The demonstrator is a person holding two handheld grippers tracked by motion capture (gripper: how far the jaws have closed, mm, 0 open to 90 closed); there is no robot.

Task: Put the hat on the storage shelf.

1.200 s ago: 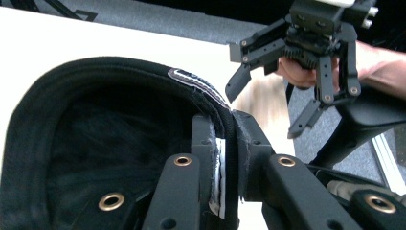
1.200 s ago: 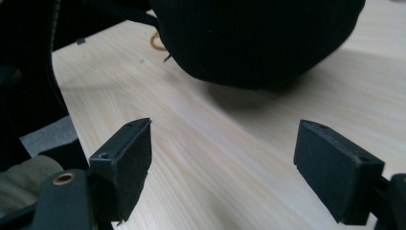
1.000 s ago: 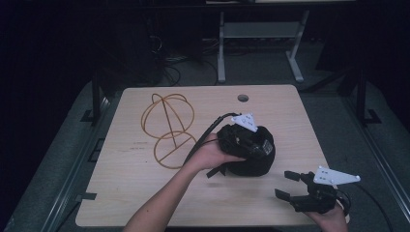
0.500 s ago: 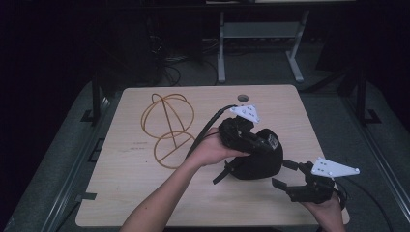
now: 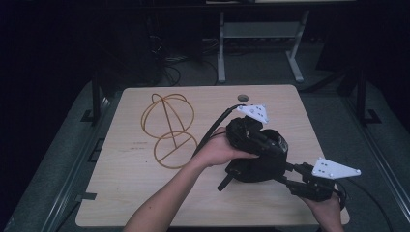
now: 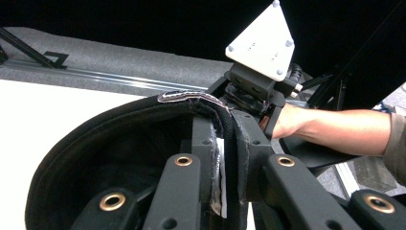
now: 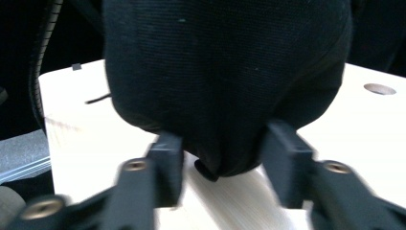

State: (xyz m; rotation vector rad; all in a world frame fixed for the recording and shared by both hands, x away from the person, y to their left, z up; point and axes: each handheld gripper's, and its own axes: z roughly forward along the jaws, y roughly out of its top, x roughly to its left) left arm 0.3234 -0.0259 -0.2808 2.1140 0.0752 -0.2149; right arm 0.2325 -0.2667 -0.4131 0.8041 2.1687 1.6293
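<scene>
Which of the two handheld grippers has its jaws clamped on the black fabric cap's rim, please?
The left gripper: its jaws pinch the black fabric cap at its rim, while the right gripper's jaws stand apart.

Dark room, grey carpet [image 5: 63, 159], metal stand [image 5: 261, 34]

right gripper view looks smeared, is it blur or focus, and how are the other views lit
Right gripper view: the jaws are streaked by motion blur, the black cap soft and close. Left gripper view: sharp, table overexposed white. High view: dim, surroundings nearly black.
</scene>
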